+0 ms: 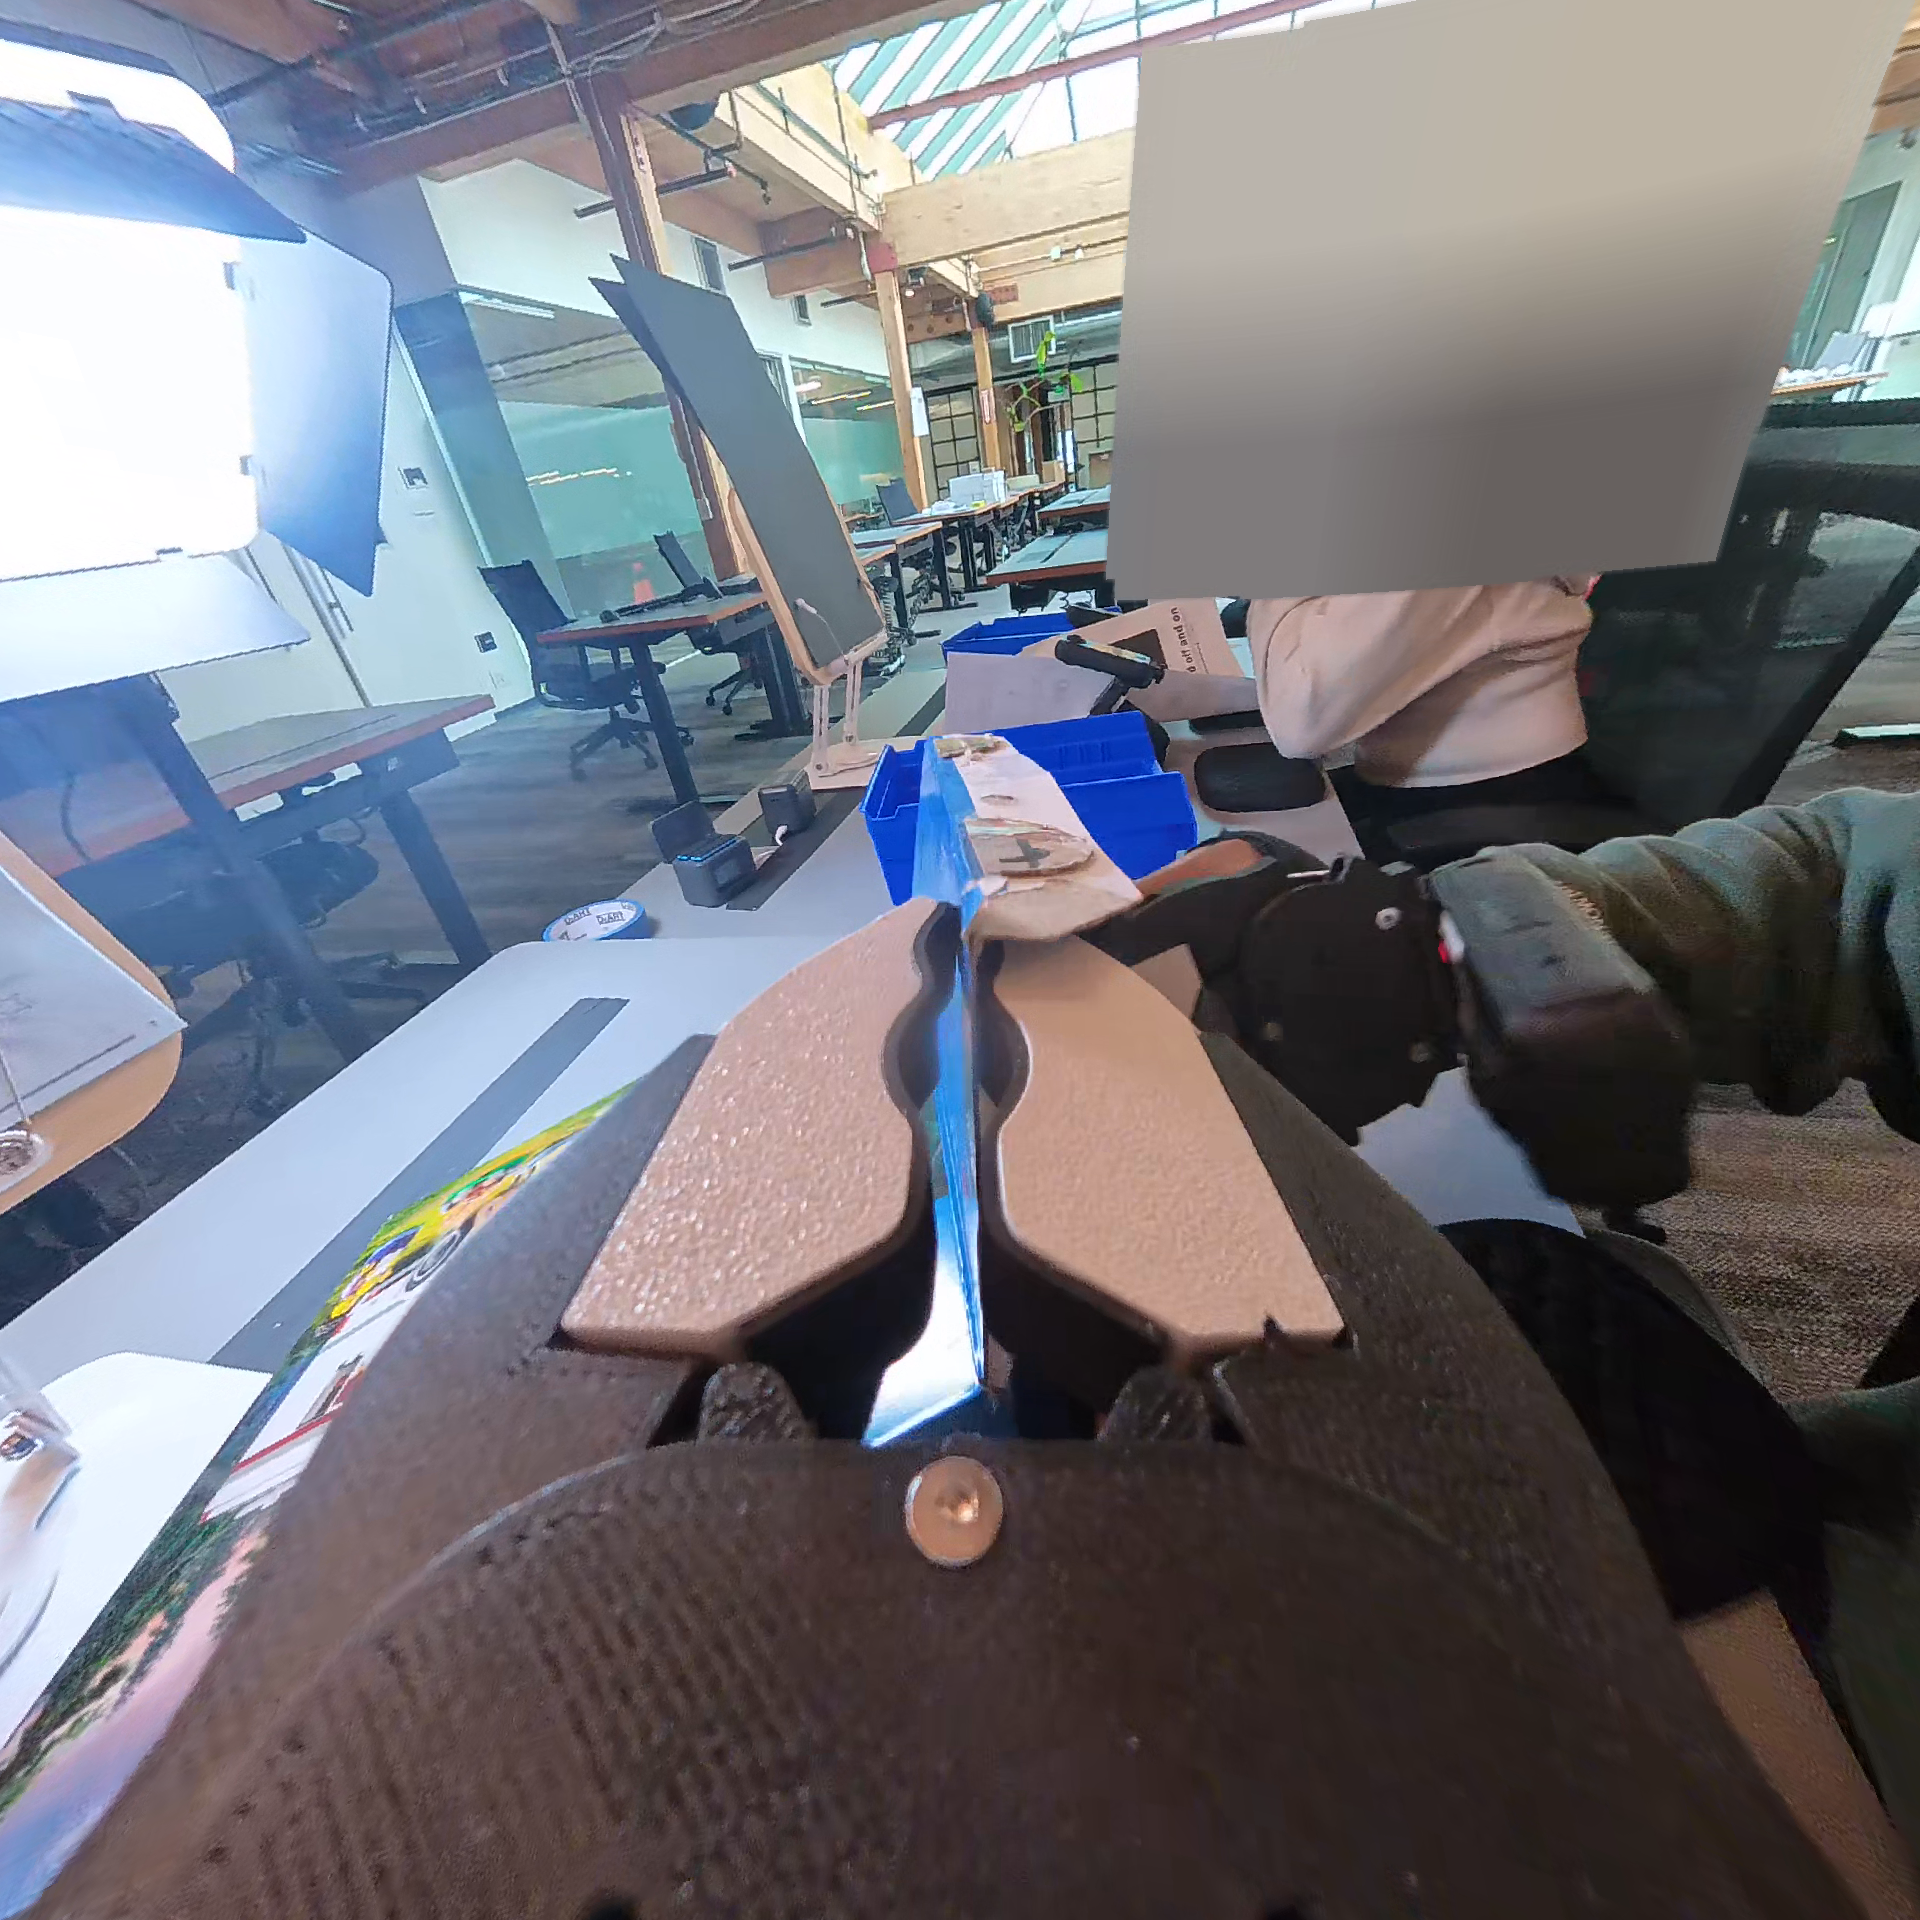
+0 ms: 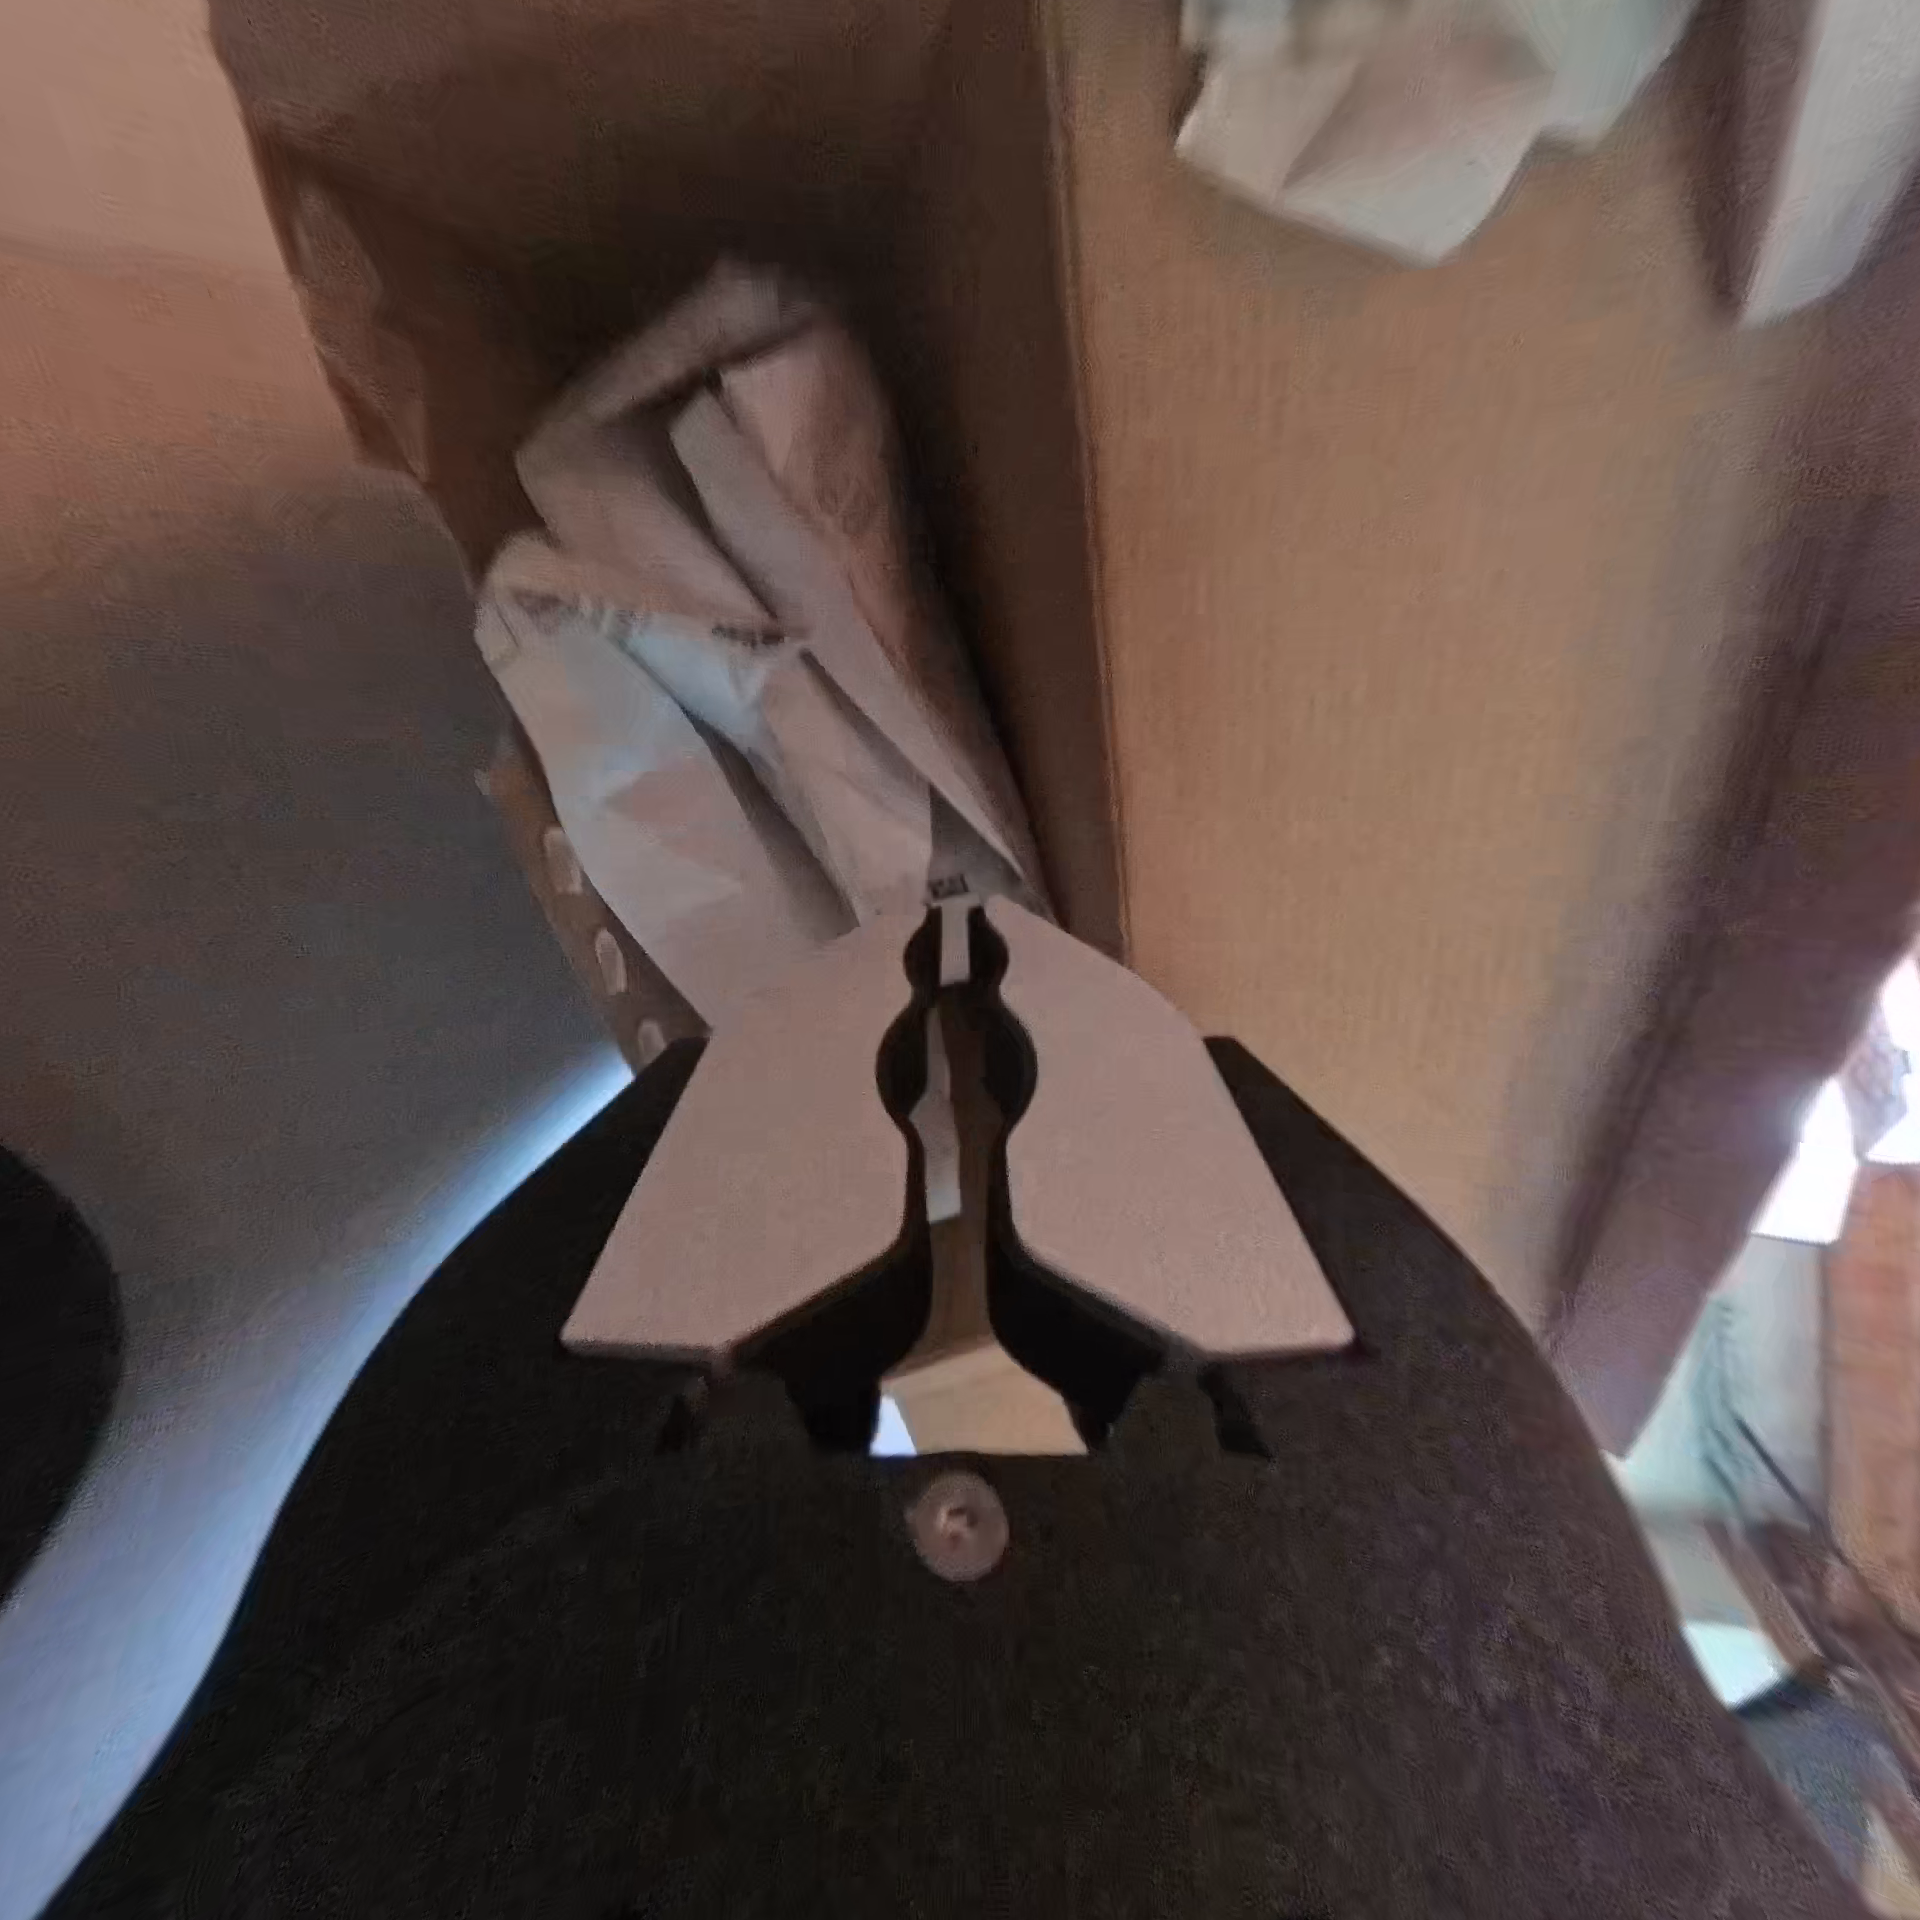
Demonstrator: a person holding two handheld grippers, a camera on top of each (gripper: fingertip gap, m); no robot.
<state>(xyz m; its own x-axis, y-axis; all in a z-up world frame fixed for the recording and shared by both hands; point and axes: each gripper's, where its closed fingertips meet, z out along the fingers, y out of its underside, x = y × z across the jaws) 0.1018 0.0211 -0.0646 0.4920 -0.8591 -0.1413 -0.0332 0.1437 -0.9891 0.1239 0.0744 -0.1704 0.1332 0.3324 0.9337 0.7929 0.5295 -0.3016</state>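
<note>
In the left wrist view my left gripper [image 1: 961,920] is shut on the edge of an opened box flap [image 1: 1023,831], blue outside and bare brown cardboard inside, standing up between the pads. The box's colourful printed side [image 1: 416,1268] shows below left. My right gripper [image 1: 1205,883] reaches in behind the flap from the right. In the right wrist view the right gripper [image 2: 954,925] is inside the brown cardboard box [image 2: 1299,623], its fingertips pinching the thin edge of a white paper bag [image 2: 727,665]. The view is blurred.
Blue bins [image 1: 1101,790] stand just beyond the flap on the white desk [image 1: 436,1039]. A blue tape roll [image 1: 597,923] and a small black device [image 1: 717,862] lie far left. A seated person [image 1: 1423,675] is behind. Another white bag [image 2: 1403,114] lies at the box's top right. Left tips to right tips: about 12 cm.
</note>
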